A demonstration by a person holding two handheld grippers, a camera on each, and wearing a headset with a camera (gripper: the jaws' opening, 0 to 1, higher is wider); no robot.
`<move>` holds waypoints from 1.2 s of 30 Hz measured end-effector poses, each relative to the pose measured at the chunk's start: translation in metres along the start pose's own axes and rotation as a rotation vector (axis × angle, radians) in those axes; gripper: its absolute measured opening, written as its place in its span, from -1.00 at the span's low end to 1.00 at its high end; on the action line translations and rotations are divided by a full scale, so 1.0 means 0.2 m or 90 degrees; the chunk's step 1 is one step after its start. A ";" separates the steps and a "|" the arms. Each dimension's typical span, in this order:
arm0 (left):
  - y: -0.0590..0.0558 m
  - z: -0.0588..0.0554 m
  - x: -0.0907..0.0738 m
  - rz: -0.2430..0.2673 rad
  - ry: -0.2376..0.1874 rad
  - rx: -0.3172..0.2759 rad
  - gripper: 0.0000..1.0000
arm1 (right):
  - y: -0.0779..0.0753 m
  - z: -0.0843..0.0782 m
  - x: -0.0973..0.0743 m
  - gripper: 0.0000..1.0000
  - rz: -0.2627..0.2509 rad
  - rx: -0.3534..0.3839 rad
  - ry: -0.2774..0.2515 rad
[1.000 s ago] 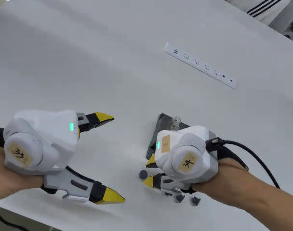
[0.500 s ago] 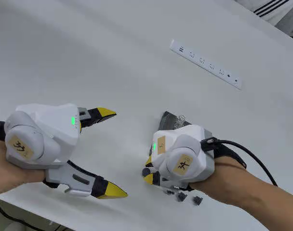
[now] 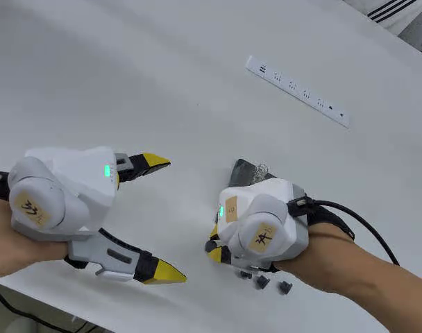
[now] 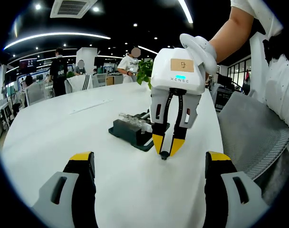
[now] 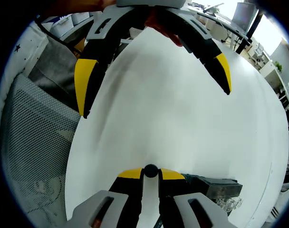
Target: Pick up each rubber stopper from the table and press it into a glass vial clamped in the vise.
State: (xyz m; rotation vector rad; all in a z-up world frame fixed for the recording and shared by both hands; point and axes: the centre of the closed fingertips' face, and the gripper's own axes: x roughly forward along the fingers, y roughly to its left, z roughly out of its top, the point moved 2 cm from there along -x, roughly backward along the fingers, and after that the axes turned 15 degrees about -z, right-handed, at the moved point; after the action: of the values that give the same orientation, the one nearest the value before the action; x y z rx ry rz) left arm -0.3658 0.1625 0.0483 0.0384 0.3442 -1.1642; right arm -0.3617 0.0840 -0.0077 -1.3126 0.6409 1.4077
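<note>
- Between the narrowed yellow tips of the right gripper (image 3: 212,246), pinching one dark stopper (image 5: 150,170), either just off the white table (image 3: 162,83) or barely touching it; hard telling which.
- Just behind that gripper, sitting on the table, the dark vise (image 4: 130,133) clamping a row of clear vials (image 4: 132,119); not yet bringing the stopper over them.
- Opposite the right gripper and well apart from it, hovering with the left gripper (image 3: 164,217) spread wide, gripping nothing.
- Near the right wrist, lying loose, a few more stoppers (image 3: 263,282) waiting for pickup; judging most of the job as remaining.
- Behind the right gripper's body in the head view, hiding most of the vise; failing to make out any plugged vial, the glass showing small and blurred in both gripper views.
- Beneath the right hand, possibly hiding further loose stoppers; not attempting an exact count.
</note>
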 end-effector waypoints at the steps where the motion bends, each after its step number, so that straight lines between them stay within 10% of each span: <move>1: 0.00 0.00 0.00 0.000 0.000 0.000 0.92 | 0.00 0.00 0.00 -0.85 0.000 -0.001 0.000; 36: -0.01 0.02 0.02 -0.008 0.000 0.000 0.88 | -0.02 -0.01 -0.02 -0.90 0.006 0.062 0.009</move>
State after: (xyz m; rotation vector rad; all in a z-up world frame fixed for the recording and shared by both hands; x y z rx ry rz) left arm -0.3657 0.1578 0.0514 0.0361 0.3443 -1.1760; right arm -0.3571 0.0828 -0.0037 -1.2450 0.7160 1.3590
